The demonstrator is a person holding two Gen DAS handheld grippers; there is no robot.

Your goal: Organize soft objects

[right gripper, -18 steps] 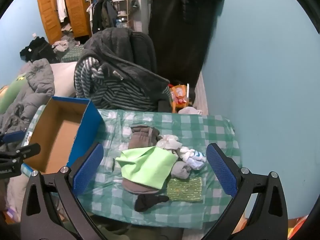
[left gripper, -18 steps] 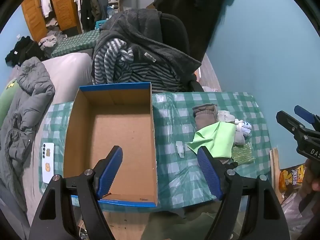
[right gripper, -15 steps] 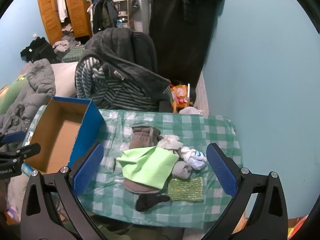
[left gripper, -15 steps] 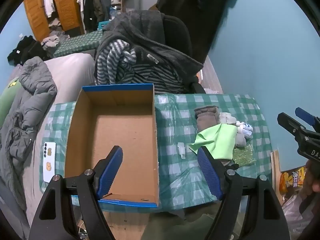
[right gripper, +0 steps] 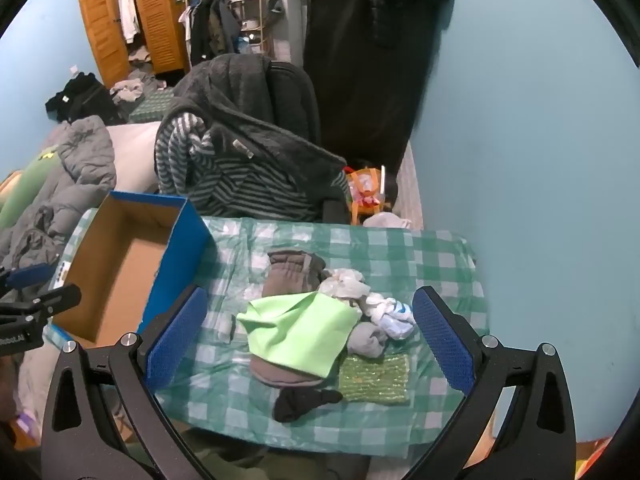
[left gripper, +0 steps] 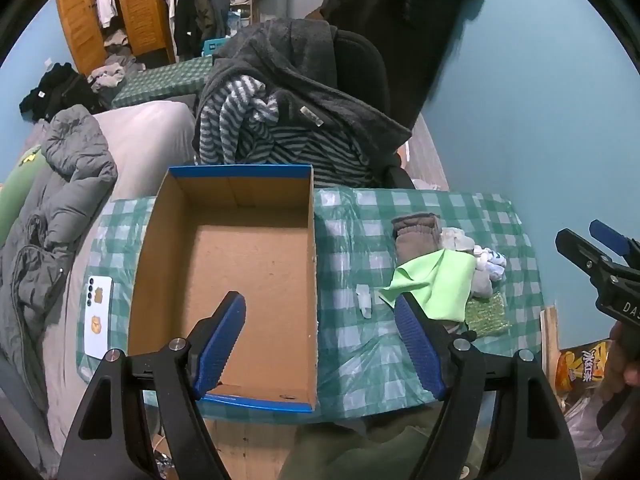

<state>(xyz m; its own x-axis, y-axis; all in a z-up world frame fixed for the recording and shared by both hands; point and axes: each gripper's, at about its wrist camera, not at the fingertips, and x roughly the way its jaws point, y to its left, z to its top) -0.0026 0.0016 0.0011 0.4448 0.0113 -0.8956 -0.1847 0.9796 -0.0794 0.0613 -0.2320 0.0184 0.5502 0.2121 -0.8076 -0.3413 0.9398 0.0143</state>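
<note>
While nothing has been picked up yet, the desk (right gripper: 432,248) is seen under its green checked cloth, with the things spread on it. On its left side an open box (left gripper: 232,264) is set, likely so the soft things can be dropped in; nothing is seen inside it. Just right of the box, a pile of soft things (right gripper: 320,320) is heaped. A green cloth (right gripper: 300,332) is laid on top, so the brown glove (right gripper: 294,272) under it is partly hidden. Beside these, small socks (right gripper: 390,314), a sparkly green pad (right gripper: 374,376) and a dark sock (right gripper: 302,400) can be made out. A tiny white scrap (left gripper: 363,300) is too small to name.

The left tongs (left gripper: 320,344) are held wide open over the near edge of the box, with nothing gripped. The right tongs (right gripper: 310,336) are held wide open above the pile, also with nothing gripped, probably ready for a first grab. A phone (left gripper: 98,316) is left at the far left edge.
</note>
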